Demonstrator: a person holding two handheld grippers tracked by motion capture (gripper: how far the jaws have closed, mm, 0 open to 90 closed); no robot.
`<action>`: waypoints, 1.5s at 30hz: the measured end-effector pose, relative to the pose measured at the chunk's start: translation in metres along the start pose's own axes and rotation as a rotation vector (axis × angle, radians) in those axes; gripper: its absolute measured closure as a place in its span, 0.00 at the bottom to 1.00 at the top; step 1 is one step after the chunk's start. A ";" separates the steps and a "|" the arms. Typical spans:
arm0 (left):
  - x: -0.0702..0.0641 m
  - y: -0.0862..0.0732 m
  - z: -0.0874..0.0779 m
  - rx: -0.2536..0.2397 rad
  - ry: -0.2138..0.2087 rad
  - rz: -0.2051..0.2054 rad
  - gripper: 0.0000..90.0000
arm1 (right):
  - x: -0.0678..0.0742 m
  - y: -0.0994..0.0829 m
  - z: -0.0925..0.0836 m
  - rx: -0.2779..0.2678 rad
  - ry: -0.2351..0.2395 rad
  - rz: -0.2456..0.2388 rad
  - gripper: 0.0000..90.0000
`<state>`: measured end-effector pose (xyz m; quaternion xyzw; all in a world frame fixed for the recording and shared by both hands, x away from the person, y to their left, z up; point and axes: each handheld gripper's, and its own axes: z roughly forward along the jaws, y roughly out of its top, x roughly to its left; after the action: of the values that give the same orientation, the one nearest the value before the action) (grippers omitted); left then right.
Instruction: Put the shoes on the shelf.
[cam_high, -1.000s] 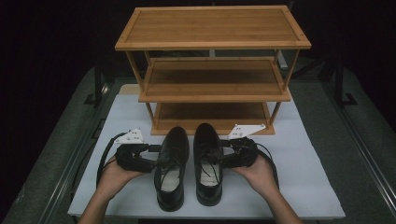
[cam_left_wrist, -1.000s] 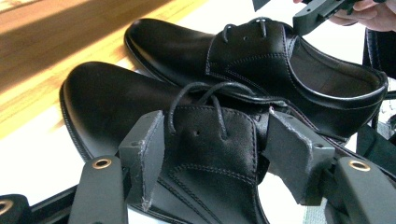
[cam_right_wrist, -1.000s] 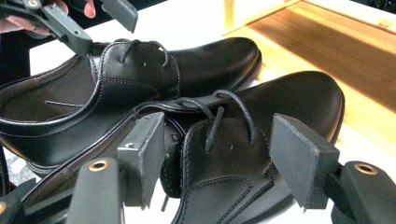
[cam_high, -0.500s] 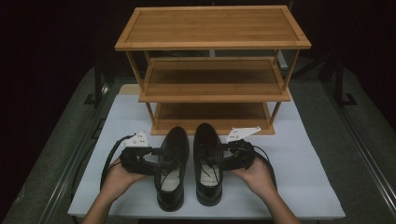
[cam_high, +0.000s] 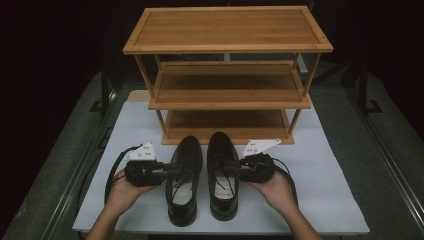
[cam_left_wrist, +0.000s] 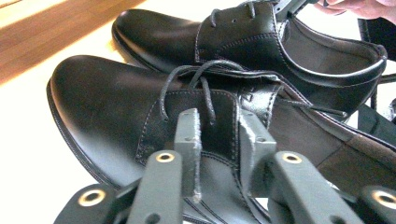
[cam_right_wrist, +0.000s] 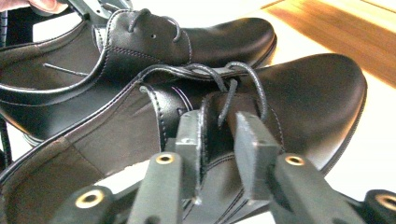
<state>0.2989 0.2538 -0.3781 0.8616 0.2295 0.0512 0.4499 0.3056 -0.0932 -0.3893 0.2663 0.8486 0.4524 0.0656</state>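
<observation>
Two black leather lace-up shoes stand side by side on the white mat (cam_high: 320, 190), toes toward the rack. My left gripper (cam_high: 177, 170) reaches in from the left, and its jaws have just been closing. In the left gripper view my left gripper (cam_left_wrist: 217, 126) pinches the laced side flap of the left shoe (cam_left_wrist: 102, 107), with the right shoe (cam_left_wrist: 243, 37) behind it. My right gripper (cam_high: 231, 169) comes in from the right, its jaws also just closing. My right gripper (cam_right_wrist: 219, 126) clamps the laced flap of the right shoe (cam_right_wrist: 308, 88). The left shoe (cam_right_wrist: 219, 37) lies beyond.
A three-tier wooden shoe rack (cam_high: 227, 75) stands just beyond the toes of the shoes, all its shelves bare. The mat lies on a grey table with dark rails (cam_high: 385, 150) along both sides. A cable loops from each gripper beside the hands.
Both pairs of jaws have narrowed onto the shoes' laced flaps. The hands have barely shifted and the shoes stand where they stood.
</observation>
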 end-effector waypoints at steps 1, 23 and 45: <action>0.000 0.000 -0.001 -0.002 0.003 0.001 0.83 | 0.000 0.000 0.000 0.000 -0.003 -0.004 0.83; 0.007 -0.004 -0.019 -0.033 0.109 -0.006 0.97 | -0.014 -0.009 -0.025 -0.042 -0.107 0.013 0.96; 0.020 0.034 0.002 -0.121 0.145 -0.014 0.97 | -0.055 -0.013 -0.069 -0.079 -0.201 0.072 0.97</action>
<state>0.3292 0.2443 -0.3549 0.8253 0.2642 0.1241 0.4835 0.3226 -0.1772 -0.3670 0.3379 0.8092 0.4584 0.1447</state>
